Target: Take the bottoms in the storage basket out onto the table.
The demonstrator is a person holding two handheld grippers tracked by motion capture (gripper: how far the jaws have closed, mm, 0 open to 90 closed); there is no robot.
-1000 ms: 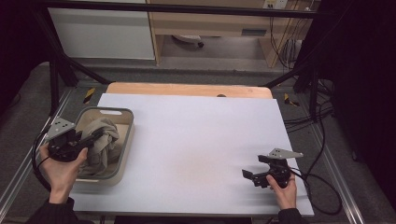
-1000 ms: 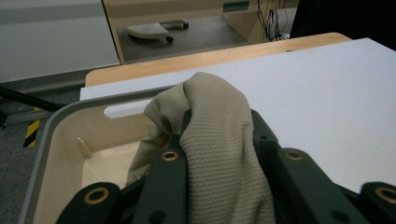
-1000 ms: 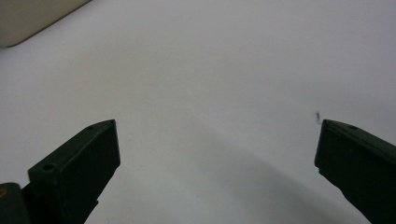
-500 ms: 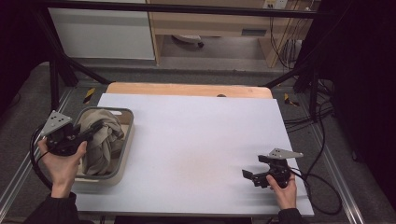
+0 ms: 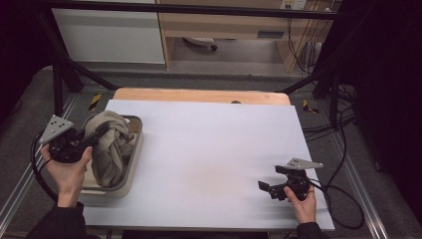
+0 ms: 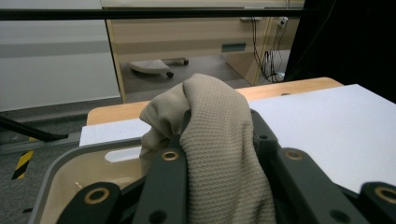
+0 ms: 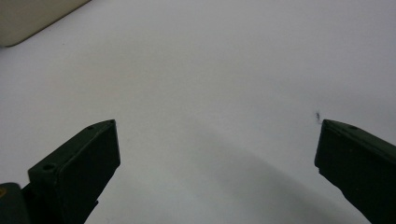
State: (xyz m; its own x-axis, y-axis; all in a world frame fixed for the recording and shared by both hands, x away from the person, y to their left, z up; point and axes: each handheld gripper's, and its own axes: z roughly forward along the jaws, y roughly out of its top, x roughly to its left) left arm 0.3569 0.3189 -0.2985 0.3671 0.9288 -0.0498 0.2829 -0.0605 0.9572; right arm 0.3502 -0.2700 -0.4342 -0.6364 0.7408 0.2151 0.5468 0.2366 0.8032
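A beige knitted cloth (image 5: 110, 147) hangs bunched over a grey bin (image 5: 133, 158) at the table's left edge. My left gripper (image 5: 101, 131) is shut on the cloth's upper part and holds it up, while the lower folds still lie in the bin. In the left gripper view the cloth (image 6: 219, 140) is pinched between the black jaws above the bin's rim (image 6: 60, 168). My right gripper (image 5: 266, 188) rests low over the white table near its front right corner. Its jaws (image 7: 217, 154) stand wide apart with nothing between them.
The white sheet (image 5: 214, 149) covers most of the table, with a wooden strip (image 5: 199, 95) along the far edge. A corner of the bin (image 7: 28, 18) shows far off in the right gripper view. Cables trail off the table's right side.
My left gripper has risen with the cloth, so the cloth now stands higher above the bin. The right hand has kept still.
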